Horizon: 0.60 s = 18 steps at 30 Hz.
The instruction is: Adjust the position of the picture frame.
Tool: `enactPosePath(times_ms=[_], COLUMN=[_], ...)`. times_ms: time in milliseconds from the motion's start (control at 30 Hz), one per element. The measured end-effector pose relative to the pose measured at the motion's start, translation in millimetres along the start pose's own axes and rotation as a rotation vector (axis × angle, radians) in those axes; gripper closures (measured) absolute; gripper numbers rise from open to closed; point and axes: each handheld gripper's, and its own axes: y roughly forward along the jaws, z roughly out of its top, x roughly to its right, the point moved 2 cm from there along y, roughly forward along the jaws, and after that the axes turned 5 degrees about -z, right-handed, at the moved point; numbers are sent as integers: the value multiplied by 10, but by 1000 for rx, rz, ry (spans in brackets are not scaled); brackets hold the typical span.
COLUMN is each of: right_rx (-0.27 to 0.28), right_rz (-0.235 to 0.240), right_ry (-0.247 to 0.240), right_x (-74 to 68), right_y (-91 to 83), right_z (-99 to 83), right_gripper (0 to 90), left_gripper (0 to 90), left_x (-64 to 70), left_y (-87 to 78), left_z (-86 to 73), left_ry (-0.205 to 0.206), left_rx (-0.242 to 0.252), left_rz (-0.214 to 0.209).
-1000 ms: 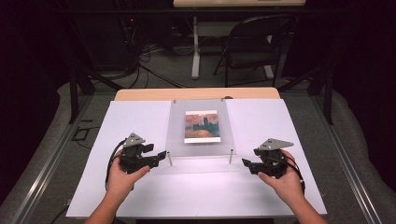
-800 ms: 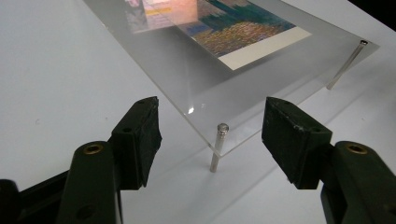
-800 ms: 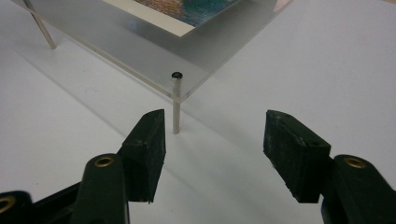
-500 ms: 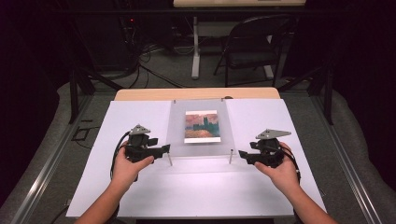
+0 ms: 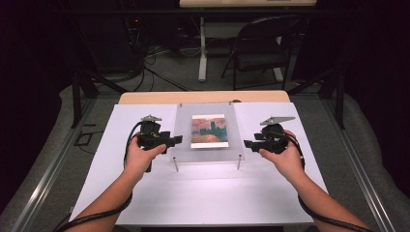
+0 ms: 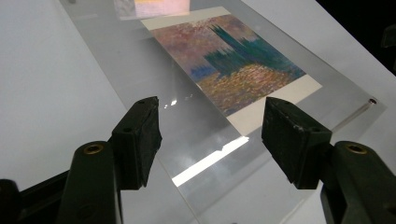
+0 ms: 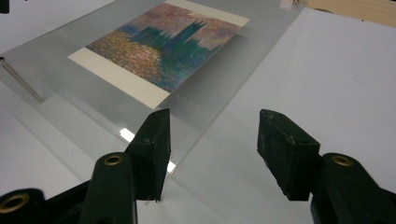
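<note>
Two grippers flank a clear acrylic frame [image 5: 208,133] that sits tilted on two metal pegs at the middle of the white table [image 5: 203,193], a painted print [image 5: 208,130] inside it. Left gripper [image 5: 176,140] and right gripper [image 5: 247,143] point inward at its side edges, jaws spread wide, grasping nothing.

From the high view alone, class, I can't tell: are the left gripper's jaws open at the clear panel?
Observer: Yes. The left gripper is open; the clear panel has its edge showing between the jaws, unclamped.
Operator: And the right one?
Observer: The right gripper is open too; the panel's edge runs close beside one jaw.
Operator: What does the print show?
Observer: The print shows dark green towers above orange-flecked water.
</note>
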Motion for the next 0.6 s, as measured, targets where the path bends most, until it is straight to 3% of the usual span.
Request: enactPosePath(times_ms=[267,600], right_rx=[-15,8], right_rz=[2,22], right_ry=[-25,65], right_x=[32,106], right_y=[128,385], right_z=[219,338], right_gripper=[451,408], left_gripper=[373,371], left_x=[-46,-111], left_y=[124,293], left_z=[178,341], left_ry=[-6,3], left_rx=[-8,-6], left_rz=[20,58])
